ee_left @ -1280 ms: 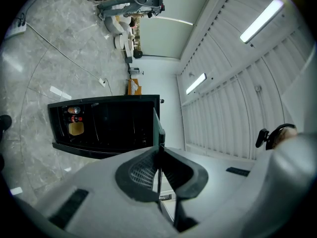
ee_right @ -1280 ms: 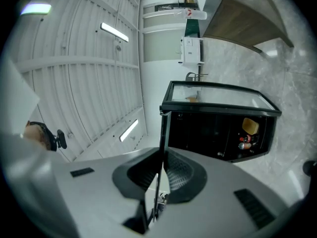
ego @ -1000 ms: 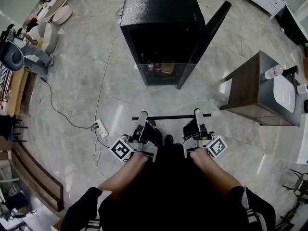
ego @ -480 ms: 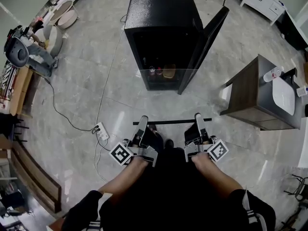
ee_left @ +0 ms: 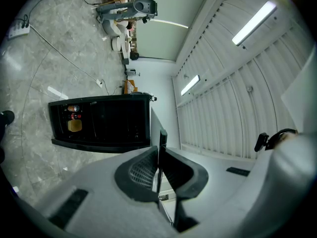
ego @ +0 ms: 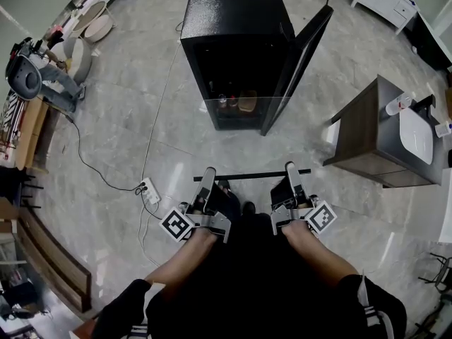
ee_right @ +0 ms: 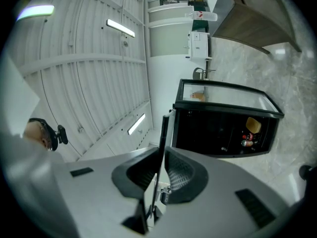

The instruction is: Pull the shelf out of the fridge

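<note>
Both claws are clamped on the shelf (ego: 251, 172) by its black near edge: left gripper (ego: 209, 171) lower centre-left, right gripper (ego: 290, 167) lower centre-right, with the edge pinched thin between the pads in both gripper views. The glass pane looks fully clear, mid-frame in front of the fridge (ego: 233, 13) at top centre, door (ego: 300, 62) open. Keep both grips even and the pane level — a twist between hands could crack it. Mind the side table (ego: 367, 129) at right.

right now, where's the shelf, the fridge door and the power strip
shelf (ego: 252, 173), head view, middle of its black edge bar
fridge door (ego: 295, 69), head view, middle of the open door's dark panel
power strip (ego: 150, 191), head view, its white body on the floor
</note>
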`<action>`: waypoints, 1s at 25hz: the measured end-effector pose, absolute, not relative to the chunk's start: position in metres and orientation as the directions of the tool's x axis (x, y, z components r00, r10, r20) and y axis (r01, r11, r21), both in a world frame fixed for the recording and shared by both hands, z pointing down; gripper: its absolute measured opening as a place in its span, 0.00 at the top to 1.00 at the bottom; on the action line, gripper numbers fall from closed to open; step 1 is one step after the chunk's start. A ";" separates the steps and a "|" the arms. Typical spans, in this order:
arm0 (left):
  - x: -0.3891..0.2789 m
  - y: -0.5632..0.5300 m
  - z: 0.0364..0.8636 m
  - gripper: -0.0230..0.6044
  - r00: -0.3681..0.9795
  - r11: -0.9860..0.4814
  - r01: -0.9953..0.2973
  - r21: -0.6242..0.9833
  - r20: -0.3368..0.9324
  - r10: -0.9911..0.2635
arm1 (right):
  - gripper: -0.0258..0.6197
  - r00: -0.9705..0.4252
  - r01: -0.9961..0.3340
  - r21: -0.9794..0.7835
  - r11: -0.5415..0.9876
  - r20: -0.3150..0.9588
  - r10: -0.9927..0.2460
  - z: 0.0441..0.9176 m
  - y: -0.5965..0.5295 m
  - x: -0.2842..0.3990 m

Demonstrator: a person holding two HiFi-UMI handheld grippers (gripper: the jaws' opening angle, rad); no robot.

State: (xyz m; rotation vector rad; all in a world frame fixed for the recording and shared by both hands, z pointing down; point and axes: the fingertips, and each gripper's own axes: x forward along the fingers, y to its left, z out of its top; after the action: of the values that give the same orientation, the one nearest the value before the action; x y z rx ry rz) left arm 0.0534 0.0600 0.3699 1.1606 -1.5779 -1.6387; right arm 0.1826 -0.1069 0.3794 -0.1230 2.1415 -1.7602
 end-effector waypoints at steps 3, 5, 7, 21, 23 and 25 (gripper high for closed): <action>0.054 0.061 0.370 0.91 -0.459 -0.136 -0.158 0.978 -0.195 -0.867 | 0.90 -0.931 0.163 -0.960 0.227 -0.226 -0.286 0.379 -0.106 0.183; 0.055 0.063 0.370 0.91 -0.460 -0.137 -0.158 0.978 -0.196 -0.866 | 0.89 -0.931 0.163 -0.961 0.225 -0.225 -0.286 0.379 -0.105 0.184; 0.055 0.064 0.370 0.91 -0.460 -0.140 -0.158 0.978 -0.198 -0.865 | 0.89 -0.930 0.165 -0.960 0.227 -0.228 -0.287 0.378 -0.105 0.184; 0.051 0.071 0.364 0.91 -0.468 -0.160 -0.175 0.972 -0.225 -0.855 | 0.89 -0.929 0.186 -0.953 0.240 -0.251 -0.273 0.371 -0.099 0.178; 0.051 0.071 0.363 0.91 -0.469 -0.163 -0.169 0.972 -0.224 -0.854 | 0.89 -0.929 0.188 -0.952 0.241 -0.252 -0.269 0.370 -0.099 0.177; 0.050 0.071 0.363 0.91 -0.469 -0.162 -0.175 0.971 -0.227 -0.854 | 0.89 -0.930 0.189 -0.952 0.242 -0.252 -0.267 0.370 -0.099 0.177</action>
State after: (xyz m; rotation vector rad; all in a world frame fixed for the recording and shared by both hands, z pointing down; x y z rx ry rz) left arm 0.0505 0.0711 0.3630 1.1788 -1.5821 -1.6795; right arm 0.1770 -0.0986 0.3700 -0.0718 2.1578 -1.7336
